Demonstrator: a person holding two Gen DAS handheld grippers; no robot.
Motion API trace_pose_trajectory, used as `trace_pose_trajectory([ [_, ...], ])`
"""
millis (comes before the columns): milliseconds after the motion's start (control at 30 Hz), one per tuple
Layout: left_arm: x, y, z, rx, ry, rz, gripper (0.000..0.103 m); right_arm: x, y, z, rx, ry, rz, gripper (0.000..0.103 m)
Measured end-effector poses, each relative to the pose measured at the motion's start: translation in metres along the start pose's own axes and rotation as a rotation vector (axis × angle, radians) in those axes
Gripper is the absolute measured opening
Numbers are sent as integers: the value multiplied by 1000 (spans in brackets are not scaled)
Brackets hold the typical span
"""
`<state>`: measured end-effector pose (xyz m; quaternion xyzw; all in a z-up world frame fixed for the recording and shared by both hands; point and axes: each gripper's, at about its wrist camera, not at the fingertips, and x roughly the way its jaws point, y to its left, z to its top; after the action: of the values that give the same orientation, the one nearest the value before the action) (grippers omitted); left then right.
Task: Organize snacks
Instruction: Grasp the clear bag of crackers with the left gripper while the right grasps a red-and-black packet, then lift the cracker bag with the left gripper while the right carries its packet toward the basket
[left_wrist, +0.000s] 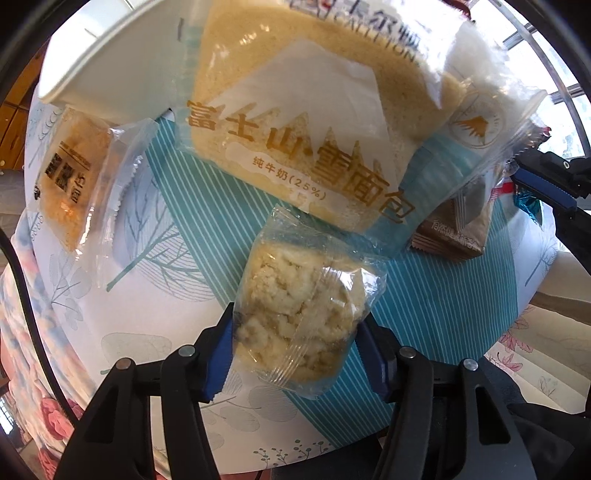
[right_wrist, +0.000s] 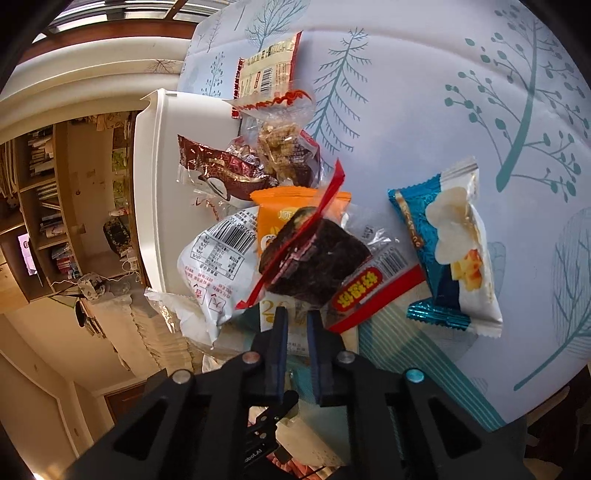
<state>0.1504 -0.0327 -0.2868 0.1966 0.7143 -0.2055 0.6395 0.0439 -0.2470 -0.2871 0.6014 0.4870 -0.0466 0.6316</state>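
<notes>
Seen from the left wrist, my left gripper (left_wrist: 297, 350) points straight down, its blue pads pressed on both sides of a clear-wrapped crumbly pastry (left_wrist: 299, 317) above the tablecloth. A big bread packet (left_wrist: 295, 129) with gold lettering lies just beyond it. The right wrist view shows my right gripper (right_wrist: 297, 325) shut at the near edge of a snack pile. The pale end of an orange packet (right_wrist: 295, 197) runs between its fingers. A dark cake packet (right_wrist: 317, 258) with a red strip lies on that orange packet.
A white bin (left_wrist: 92, 55) (right_wrist: 155, 184) stands at the table's edge. Nearby lie a small bread packet (left_wrist: 70, 177), a brown packet (left_wrist: 454, 236), a blue-and-white cracker packet (right_wrist: 454, 251), a white barcode packet (right_wrist: 214, 266) and a dark red packet (right_wrist: 221, 173). The tablecloth (right_wrist: 406, 110) carries teal trees.
</notes>
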Motion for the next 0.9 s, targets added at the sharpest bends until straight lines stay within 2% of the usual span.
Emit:
trace_pose_trajectory([
  [467,-68,22,-36,-12,-160,-14,59,-26,25,-32,-94,-86,66,7],
  [900,-120,44,-77,-43,-277,-33,59,-35,25,-71,-138,-143,70,4],
])
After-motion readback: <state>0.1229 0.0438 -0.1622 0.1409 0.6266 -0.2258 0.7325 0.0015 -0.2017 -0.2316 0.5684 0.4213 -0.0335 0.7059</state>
